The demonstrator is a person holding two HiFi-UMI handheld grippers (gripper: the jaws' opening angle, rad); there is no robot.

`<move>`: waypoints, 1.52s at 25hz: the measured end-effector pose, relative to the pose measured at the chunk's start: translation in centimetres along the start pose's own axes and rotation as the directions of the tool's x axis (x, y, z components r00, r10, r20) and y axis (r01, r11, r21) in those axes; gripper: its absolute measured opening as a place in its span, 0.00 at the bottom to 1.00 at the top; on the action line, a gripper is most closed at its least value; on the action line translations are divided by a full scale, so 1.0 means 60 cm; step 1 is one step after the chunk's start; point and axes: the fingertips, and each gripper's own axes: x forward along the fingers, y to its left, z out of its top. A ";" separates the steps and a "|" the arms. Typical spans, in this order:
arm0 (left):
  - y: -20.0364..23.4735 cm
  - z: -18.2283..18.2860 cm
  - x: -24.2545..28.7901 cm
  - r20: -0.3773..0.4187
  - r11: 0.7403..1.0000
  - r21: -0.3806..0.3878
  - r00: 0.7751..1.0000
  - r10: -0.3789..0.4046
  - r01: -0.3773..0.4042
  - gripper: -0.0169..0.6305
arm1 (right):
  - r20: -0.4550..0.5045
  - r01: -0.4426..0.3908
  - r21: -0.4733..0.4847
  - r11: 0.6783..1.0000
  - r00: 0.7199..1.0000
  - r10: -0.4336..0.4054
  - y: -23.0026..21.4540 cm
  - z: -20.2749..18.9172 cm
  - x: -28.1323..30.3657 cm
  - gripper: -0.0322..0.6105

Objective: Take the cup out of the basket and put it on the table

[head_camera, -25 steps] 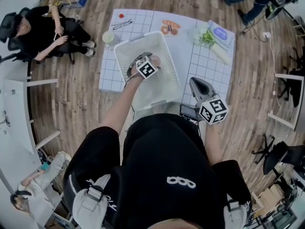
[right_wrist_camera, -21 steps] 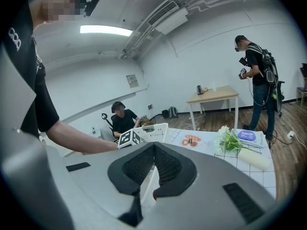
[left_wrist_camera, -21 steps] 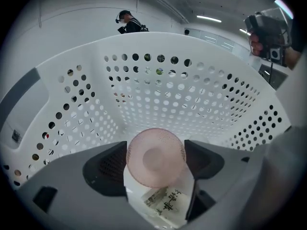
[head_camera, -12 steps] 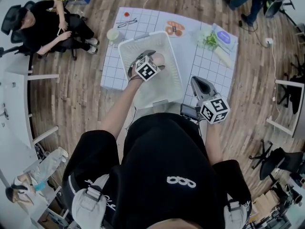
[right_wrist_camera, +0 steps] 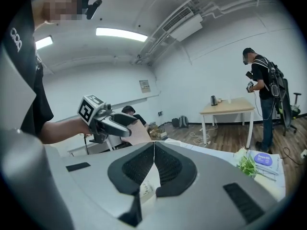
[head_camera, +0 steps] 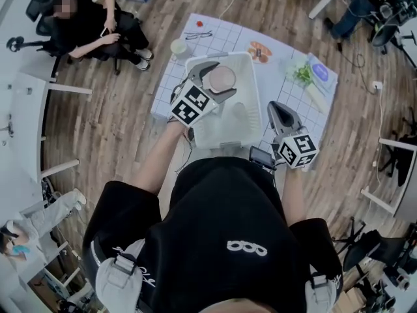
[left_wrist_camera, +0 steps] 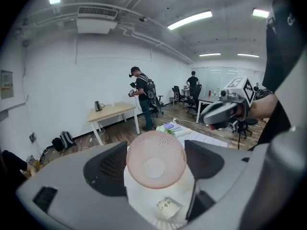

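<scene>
A pink cup (head_camera: 223, 77) hangs above the white basket (head_camera: 242, 124), and my left gripper (head_camera: 215, 82) is shut on it. In the left gripper view the cup (left_wrist_camera: 155, 159) fills the gap between the two dark pads, bottom toward the camera, with the basket (left_wrist_camera: 144, 195) below it. To the right of the basket, over the table's gridded top (head_camera: 171, 90), my right gripper (head_camera: 277, 109) is shut with nothing in it. The right gripper view shows its pads (right_wrist_camera: 139, 164) closed together and the left gripper (right_wrist_camera: 127, 128) with the cup (right_wrist_camera: 138, 134) off to the left.
On the table beyond the basket are a pale green cup (head_camera: 178, 47), glasses (head_camera: 197, 35), a plate of food (head_camera: 260, 49), green vegetables (head_camera: 301, 75) and a blue packet (head_camera: 320, 72). A seated person (head_camera: 98, 31) is at the far left, on the wood floor.
My left gripper has risen out of the basket with the pink cup held in it. The right gripper has shifted slightly and stays shut.
</scene>
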 end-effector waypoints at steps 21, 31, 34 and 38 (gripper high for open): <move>0.025 0.043 -0.152 0.099 0.995 -0.052 0.991 0.089 -0.084 0.60 | -0.089 -0.217 -0.540 0.813 0.976 0.201 0.193 0.053 0.176 0.52; 0.001 0.059 -0.152 0.121 0.998 -0.055 0.992 0.035 -0.029 0.60 | -0.033 -0.216 -0.581 0.785 0.970 0.242 0.237 0.068 0.230 0.58; -0.004 0.057 -0.150 0.117 0.998 -0.054 0.993 0.021 -0.014 0.60 | -0.025 -0.212 -0.592 0.778 0.969 0.245 0.243 0.066 0.232 0.58; -0.005 0.056 -0.150 0.123 0.998 -0.059 0.992 0.009 -0.002 0.60 | -0.015 -0.207 -0.585 0.784 0.969 0.245 0.243 0.066 0.231 0.57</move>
